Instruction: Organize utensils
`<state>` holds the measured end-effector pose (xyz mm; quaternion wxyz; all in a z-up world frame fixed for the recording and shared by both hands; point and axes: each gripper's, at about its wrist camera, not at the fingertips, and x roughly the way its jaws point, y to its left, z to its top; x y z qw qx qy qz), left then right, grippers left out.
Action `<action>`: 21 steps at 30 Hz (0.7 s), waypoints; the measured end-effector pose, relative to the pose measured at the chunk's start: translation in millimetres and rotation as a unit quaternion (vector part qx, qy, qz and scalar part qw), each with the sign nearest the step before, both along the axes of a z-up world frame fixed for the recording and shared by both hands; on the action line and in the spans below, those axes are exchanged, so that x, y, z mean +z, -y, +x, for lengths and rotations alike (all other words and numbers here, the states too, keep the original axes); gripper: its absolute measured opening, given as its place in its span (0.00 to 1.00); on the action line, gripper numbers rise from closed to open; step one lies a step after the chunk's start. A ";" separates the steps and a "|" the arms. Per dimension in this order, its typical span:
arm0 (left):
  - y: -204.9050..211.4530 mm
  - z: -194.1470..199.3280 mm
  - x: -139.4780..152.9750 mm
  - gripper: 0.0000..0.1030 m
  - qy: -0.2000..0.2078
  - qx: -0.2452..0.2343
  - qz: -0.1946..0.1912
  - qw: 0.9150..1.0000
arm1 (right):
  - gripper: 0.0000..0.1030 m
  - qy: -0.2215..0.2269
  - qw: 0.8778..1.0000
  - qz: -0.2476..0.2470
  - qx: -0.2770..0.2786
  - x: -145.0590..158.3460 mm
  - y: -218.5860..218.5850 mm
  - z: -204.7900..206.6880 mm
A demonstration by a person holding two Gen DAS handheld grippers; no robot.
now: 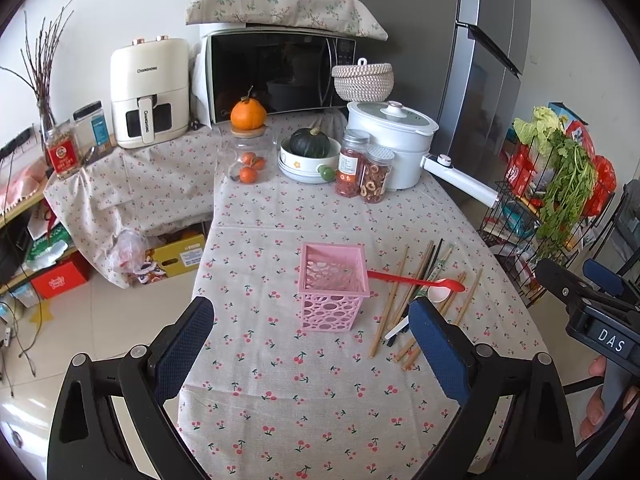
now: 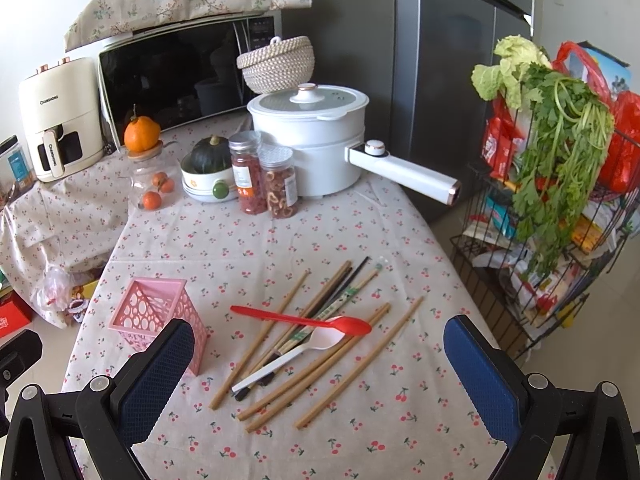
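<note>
My right hand-held gripper (image 2: 318,364) and left hand-held gripper (image 1: 312,344): both wide open, empty. Chopsticks (image 2: 320,344) w/ red spoon (image 2: 300,320) across them, 12 o'clock; pink holder (image 2: 158,312) at 10 (light, prob. tips if nudged).

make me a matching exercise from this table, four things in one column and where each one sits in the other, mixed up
Things:
1. red spoon
2. green squash
3. large orange
4. woven basket

Places:
A. on the white pot's lid
B. on a glass jar's lid
C. across the chopsticks
D. in a white bowl

Pairs: 1-C, 2-D, 3-B, 4-A
</note>
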<state>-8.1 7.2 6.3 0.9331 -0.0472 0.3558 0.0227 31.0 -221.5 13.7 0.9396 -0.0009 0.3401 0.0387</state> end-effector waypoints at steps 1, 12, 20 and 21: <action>0.2 0.1 0.0 0.96 0.000 0.000 0.000 1.000 | 0.99 0.000 1.000 0.000 0.000 -0.1 0.0 0.2; 1.6 -0.4 -0.1 0.96 0.000 0.000 0.000 1.000 | 0.99 -0.001 1.000 0.001 -0.001 -0.6 0.1 -0.8; 3.0 -0.1 0.8 0.96 0.000 0.000 -0.001 1.000 | 0.99 -0.001 1.000 0.001 -0.001 0.0 -0.3 -0.6; 3.0 -0.1 0.8 0.96 0.000 0.000 0.000 1.000 | 0.99 -0.002 1.000 0.001 -0.001 -0.2 -0.2 -0.6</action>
